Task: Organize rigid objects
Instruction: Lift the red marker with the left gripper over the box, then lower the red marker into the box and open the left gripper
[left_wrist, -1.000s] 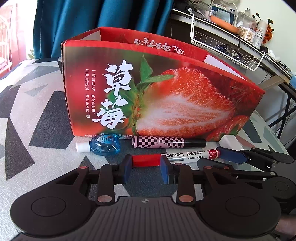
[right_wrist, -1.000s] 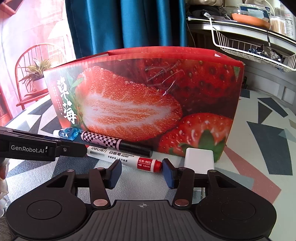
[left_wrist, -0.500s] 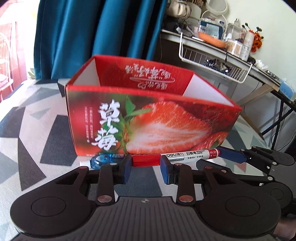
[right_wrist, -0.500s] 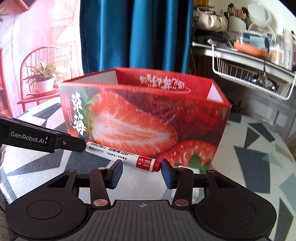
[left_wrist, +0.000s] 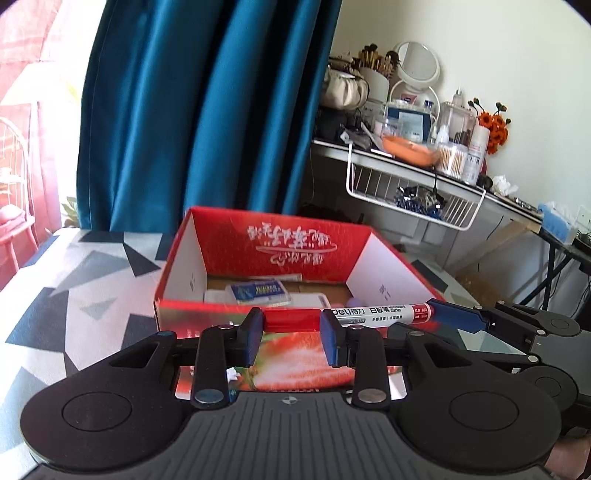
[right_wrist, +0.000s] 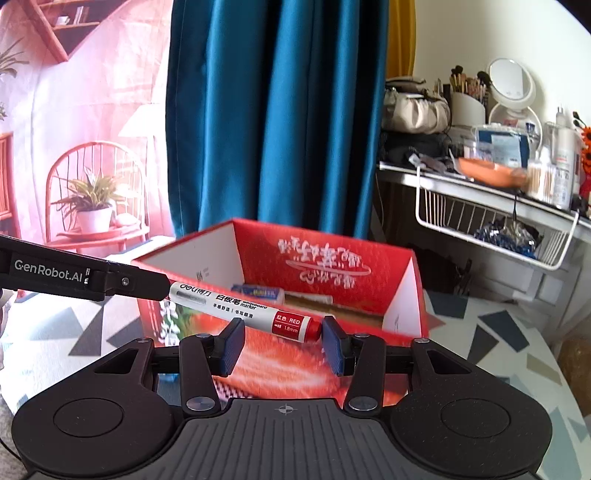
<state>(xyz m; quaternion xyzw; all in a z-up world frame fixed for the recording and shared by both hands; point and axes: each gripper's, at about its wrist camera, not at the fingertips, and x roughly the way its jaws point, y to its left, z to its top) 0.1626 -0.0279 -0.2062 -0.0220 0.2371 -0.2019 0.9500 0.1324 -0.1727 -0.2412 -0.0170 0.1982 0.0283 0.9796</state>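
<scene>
My left gripper (left_wrist: 291, 334) is shut on the red cap end of a red whiteboard marker (left_wrist: 373, 314) and holds it level above the near wall of the red strawberry box (left_wrist: 273, 243). The marker's far end touches a blue finger (left_wrist: 456, 316) of my right gripper. In the right wrist view the marker (right_wrist: 243, 304) slants between the pads of my right gripper (right_wrist: 283, 341), which stands open; its red end lies against the right pad (right_wrist: 334, 349). The box (right_wrist: 369, 273) holds several flat items, among them a blue packet (left_wrist: 258, 291).
The box stands on a table with a grey, black and white geometric cloth (left_wrist: 55, 295). A blue curtain (left_wrist: 207, 110) hangs behind. A cluttered desk with a white wire basket (left_wrist: 413, 192) is at the right. A checkered marker (right_wrist: 236, 391) peeks out below the box.
Both grippers have risen with the marker from table level to above the box rim, so the box's inside now shows. The pens left on the table have dropped out of sight.
</scene>
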